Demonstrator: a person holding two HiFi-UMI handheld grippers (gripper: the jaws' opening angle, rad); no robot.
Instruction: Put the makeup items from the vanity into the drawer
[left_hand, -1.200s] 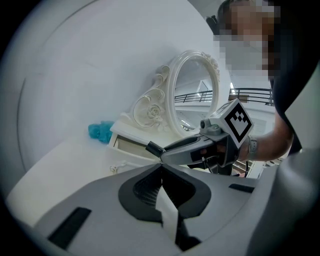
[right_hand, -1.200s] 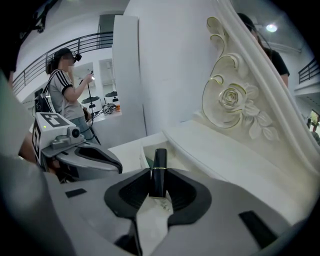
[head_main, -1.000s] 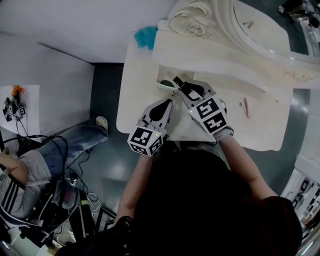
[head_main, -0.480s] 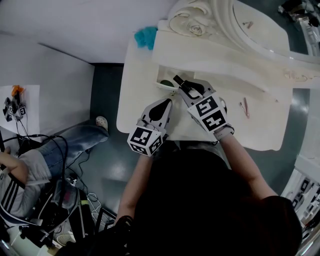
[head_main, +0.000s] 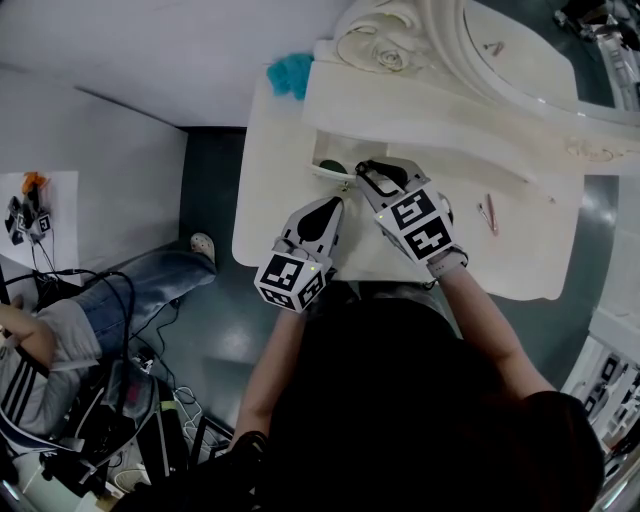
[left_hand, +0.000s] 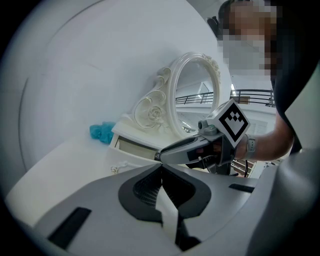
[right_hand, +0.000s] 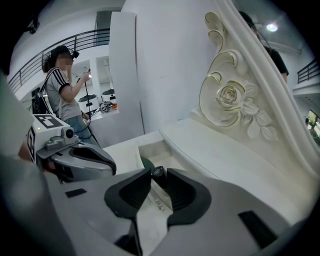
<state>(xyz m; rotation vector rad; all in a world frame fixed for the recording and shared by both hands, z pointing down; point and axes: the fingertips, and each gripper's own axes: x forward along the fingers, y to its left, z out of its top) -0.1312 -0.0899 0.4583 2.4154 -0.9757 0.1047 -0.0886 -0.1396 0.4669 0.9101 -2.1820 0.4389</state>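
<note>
Right gripper (right_hand: 158, 175) tight on makeup item (right_hand: 158, 171)

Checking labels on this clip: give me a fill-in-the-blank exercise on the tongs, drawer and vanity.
The right tongs clamp a small dark item over the drawer, which stands ___.
The left tongs are ___ and hold nothing.
A pink item lies on the vanity, nearer the ___ tongs.
Missing words: open; shut; right.

Dark makeup item (right_hand: 157, 173) between jaws over open drawer (right_hand: 151, 146)
</note>
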